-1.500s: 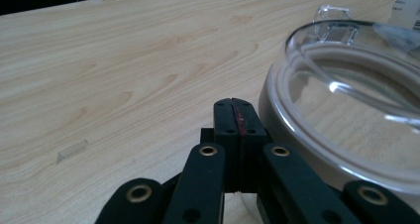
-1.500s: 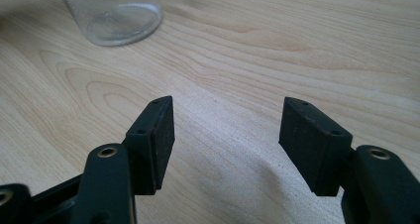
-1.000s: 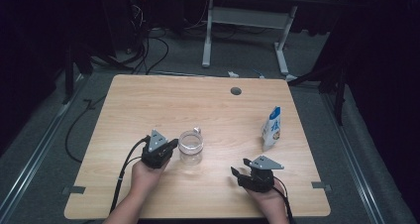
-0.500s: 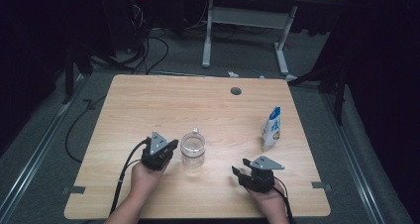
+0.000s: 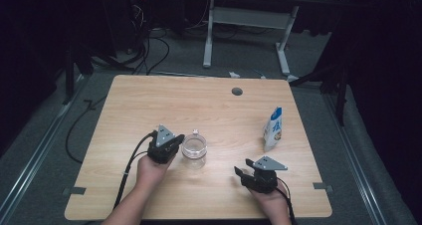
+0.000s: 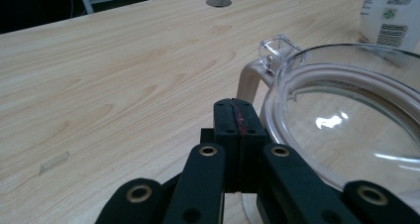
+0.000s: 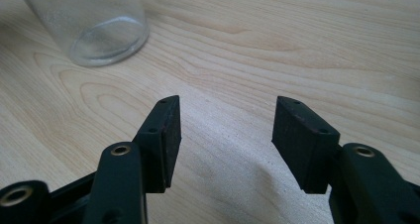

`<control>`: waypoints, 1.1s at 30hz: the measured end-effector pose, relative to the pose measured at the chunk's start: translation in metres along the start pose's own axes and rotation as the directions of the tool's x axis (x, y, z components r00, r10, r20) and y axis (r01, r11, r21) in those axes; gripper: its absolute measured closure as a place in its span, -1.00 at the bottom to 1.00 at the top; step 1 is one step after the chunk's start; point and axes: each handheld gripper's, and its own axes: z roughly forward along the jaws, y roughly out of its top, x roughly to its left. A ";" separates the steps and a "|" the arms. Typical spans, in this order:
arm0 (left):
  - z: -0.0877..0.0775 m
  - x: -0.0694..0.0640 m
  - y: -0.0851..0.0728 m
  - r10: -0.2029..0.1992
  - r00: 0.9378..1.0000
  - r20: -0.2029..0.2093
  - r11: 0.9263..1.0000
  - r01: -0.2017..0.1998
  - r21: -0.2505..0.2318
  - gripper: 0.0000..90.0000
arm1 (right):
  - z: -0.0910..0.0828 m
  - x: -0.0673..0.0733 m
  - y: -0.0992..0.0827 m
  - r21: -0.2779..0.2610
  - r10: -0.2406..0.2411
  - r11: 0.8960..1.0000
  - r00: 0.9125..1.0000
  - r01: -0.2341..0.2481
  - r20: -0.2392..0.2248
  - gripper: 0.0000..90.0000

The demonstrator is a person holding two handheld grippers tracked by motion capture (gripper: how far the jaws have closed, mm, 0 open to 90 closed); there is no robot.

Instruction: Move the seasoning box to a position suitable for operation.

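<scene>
Black pads pressed flat together on the left tool, nothing pinched, its tip right against the rim of the jar. Closed like that, it looks set to nudge or steady the glass rather than grab it. The jar stands upright, mouth open, near the table's front middle, with a small clear tab at its far rim. The right tool hangs low over bare wood, well to the jar's right, spread and empty; its jaws have just been opening and closing a little. A pouch stands farther back on the right, probably waiting to be poured.
</scene>
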 end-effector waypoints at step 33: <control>-0.031 -0.054 -0.022 0.029 0.996 0.087 0.999 -0.026 -0.035 1.00 | 0.001 0.002 0.001 -0.004 -0.017 1.000 1.000 0.017 0.016 -0.02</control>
